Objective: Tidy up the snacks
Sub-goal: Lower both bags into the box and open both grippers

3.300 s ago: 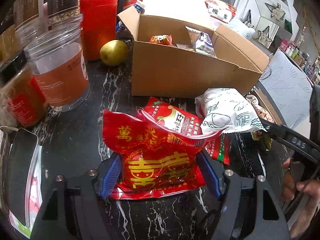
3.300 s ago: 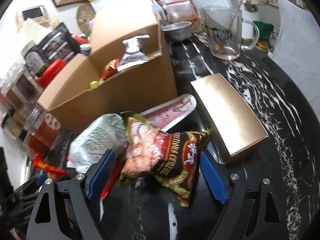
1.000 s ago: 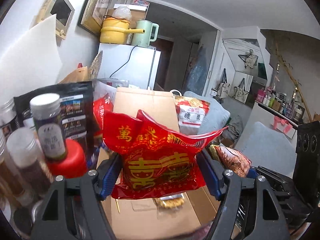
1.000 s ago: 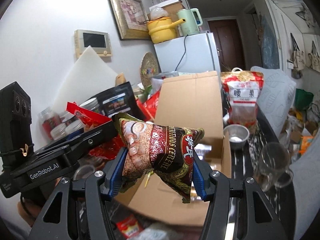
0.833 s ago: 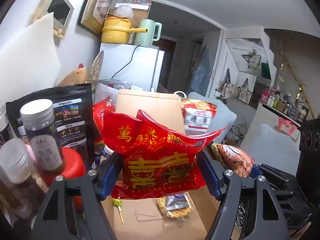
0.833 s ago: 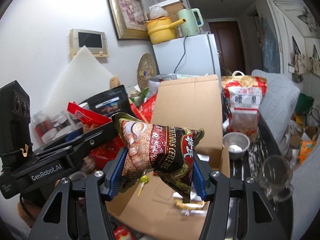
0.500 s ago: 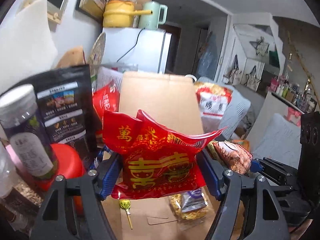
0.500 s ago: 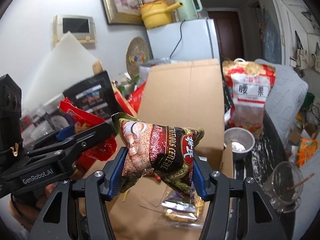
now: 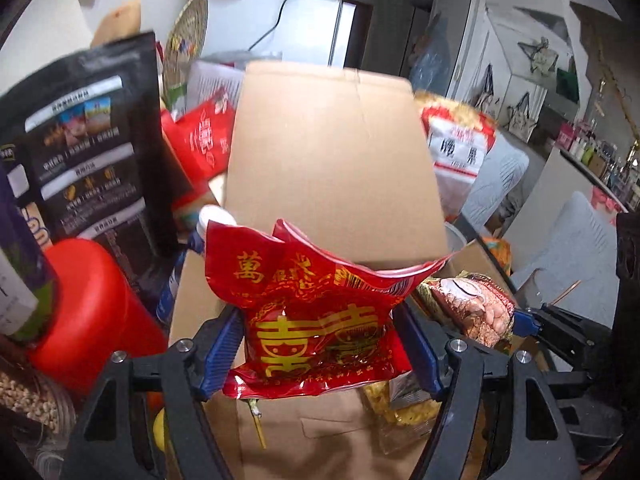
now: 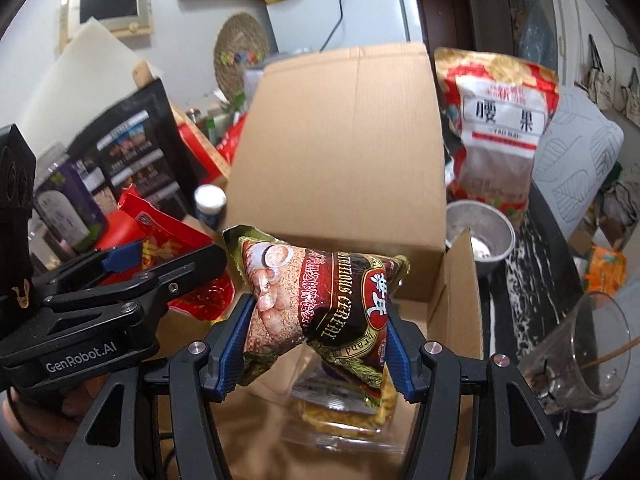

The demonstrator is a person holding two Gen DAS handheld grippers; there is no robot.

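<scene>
My left gripper [image 9: 320,350] is shut on a red snack packet with gold characters [image 9: 316,316] and holds it over the open cardboard box [image 9: 336,168]. My right gripper [image 10: 316,350] is shut on a dark red and brown cereal packet [image 10: 320,292], also over the box [image 10: 344,140]. The cereal packet shows at the right of the left wrist view [image 9: 476,308]. The left gripper with its red packet [image 10: 160,248] shows at the left of the right wrist view. Snack packets [image 10: 340,412] lie on the box floor.
A red canister [image 9: 84,320], jars and a black pouch [image 9: 92,140] stand left of the box. A cashew bag [image 10: 500,128], a metal cup [image 10: 480,236] and a glass mug [image 10: 580,348] stand to its right on the black marble table [image 10: 532,264].
Both grippers lifted their packets off the table, carried them over the box and are tilting down towards its inside. The box floor and its packets have come nearer.
</scene>
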